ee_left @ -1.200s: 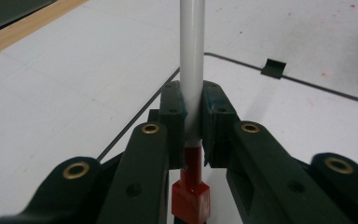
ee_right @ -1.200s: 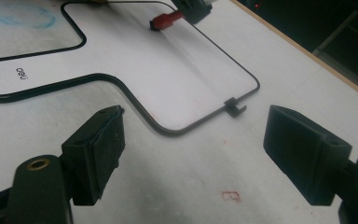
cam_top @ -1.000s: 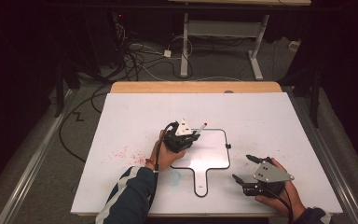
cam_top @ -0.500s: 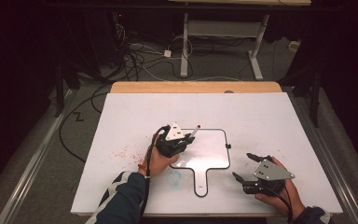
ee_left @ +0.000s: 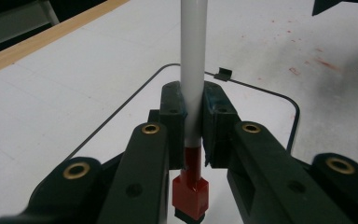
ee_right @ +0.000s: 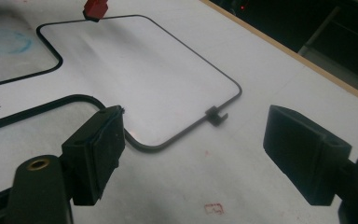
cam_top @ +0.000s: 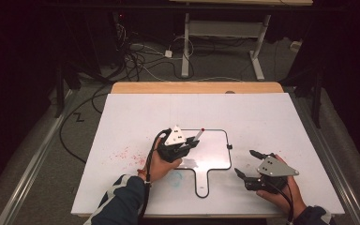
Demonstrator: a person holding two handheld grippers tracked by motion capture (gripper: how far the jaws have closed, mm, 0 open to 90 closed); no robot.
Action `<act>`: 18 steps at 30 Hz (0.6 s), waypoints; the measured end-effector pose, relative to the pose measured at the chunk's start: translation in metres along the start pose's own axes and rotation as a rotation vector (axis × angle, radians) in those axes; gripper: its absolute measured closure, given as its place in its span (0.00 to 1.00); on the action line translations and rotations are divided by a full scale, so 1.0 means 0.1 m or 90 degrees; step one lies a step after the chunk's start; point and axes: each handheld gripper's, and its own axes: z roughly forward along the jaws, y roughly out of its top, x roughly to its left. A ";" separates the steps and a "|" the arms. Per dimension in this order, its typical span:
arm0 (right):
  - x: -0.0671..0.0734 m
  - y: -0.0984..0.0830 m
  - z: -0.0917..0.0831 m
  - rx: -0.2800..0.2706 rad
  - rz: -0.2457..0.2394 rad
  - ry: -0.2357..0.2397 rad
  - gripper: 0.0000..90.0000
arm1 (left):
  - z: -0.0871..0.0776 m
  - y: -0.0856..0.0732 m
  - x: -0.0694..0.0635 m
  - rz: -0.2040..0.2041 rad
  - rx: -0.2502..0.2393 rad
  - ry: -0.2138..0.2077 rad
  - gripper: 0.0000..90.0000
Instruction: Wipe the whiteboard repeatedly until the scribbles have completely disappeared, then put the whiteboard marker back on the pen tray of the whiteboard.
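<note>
High view — marker [cam_top: 198, 136] in left claw [cam_top: 187, 144] slants up-right, red tip farthest.

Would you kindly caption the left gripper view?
Left gripper clamps a white marker with red end above the black-framed handheld whiteboard.

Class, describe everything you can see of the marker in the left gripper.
The marker is a slim white barrel, plastic by its look, with a red end section tipped in black. The left gripper is shut on it, pads pressing either side of the barrel. In the high view it slants over the small handled whiteboard, red end up. Whether it touches the board is unclear.
</note>
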 end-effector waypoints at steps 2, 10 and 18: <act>-0.01 0.01 0.00 -0.003 0.009 0.000 0.25 | 0.02 0.00 -0.03 0.007 0.003 -0.001 0.88; -0.13 0.14 -0.05 -0.049 0.068 0.045 0.35 | 0.08 0.05 -0.17 0.011 -0.010 -0.014 0.87; -0.11 0.41 0.06 -0.076 0.098 0.101 0.38 | 0.19 0.13 -0.37 0.024 -0.022 -0.034 0.87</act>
